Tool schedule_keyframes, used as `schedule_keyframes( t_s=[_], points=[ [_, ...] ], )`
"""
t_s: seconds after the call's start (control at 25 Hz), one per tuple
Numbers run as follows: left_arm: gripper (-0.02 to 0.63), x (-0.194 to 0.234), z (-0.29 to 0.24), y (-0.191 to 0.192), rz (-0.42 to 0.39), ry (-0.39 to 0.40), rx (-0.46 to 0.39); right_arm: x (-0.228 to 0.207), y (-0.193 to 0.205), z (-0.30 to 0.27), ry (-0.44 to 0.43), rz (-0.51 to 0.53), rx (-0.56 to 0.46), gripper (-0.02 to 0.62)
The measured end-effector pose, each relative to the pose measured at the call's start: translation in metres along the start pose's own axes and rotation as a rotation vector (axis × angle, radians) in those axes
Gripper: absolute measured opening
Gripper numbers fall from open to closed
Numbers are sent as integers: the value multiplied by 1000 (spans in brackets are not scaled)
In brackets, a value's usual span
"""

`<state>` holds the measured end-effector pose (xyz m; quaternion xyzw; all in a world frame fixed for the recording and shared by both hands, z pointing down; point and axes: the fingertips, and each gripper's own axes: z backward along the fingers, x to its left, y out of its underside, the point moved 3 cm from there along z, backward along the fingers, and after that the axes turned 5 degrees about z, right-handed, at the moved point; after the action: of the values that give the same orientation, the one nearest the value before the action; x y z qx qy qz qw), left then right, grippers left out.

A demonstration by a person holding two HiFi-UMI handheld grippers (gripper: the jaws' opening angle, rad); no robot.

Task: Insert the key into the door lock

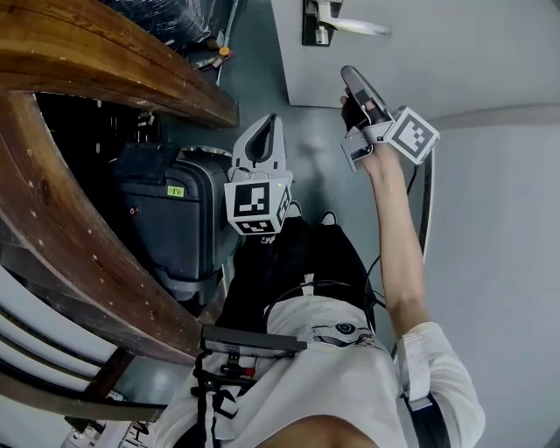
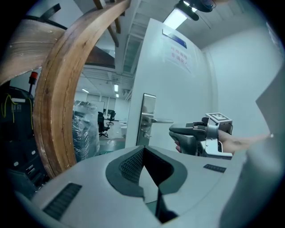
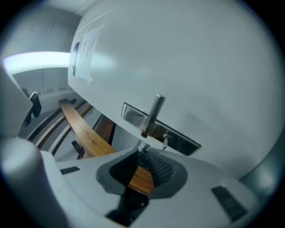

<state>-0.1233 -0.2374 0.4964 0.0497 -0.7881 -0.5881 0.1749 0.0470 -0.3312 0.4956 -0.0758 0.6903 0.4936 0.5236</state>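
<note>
A white door (image 1: pixel 420 52) carries a metal lock plate (image 1: pixel 311 24) with a lever handle (image 1: pixel 359 28). My right gripper (image 1: pixel 352 77) is raised toward it and is shut on a small metal key (image 3: pixel 142 146) at its tips. In the right gripper view the key sits just below the end of the handle (image 3: pixel 153 113), close to the lock plate (image 3: pixel 133 116); I cannot tell if it touches. My left gripper (image 1: pixel 268 124) hangs lower and to the left, shut on nothing. The left gripper view shows the right gripper (image 2: pixel 196 139) next to the lever handle (image 2: pixel 156 120).
A curved wooden beam (image 1: pixel 79 219) fills the left side, and a black wheeled case (image 1: pixel 175 219) stands beneath it. The person's legs and shoes (image 1: pixel 306 219) stand on the grey floor in front of the door. A white wall (image 1: pixel 499 262) runs along the right.
</note>
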Motion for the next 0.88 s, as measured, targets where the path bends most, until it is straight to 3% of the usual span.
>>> schedule_keyframes(
  t_s=[0.2,0.52,0.76,0.88],
  points=[
    [2,-38,22,-41,-16,35,-32,65,-28,49,29,201,-21,64],
    [2,-94,56,-107,-34,78,-93,159,-73,115,145,539,-37,57],
    [2,-122,75,-138,-49,89,-128,193,-95,149,226,664,-53,43],
    [2,-132,80,-156,-60,100,-158,208,-104,160,226,687,-80,41]
  ],
)
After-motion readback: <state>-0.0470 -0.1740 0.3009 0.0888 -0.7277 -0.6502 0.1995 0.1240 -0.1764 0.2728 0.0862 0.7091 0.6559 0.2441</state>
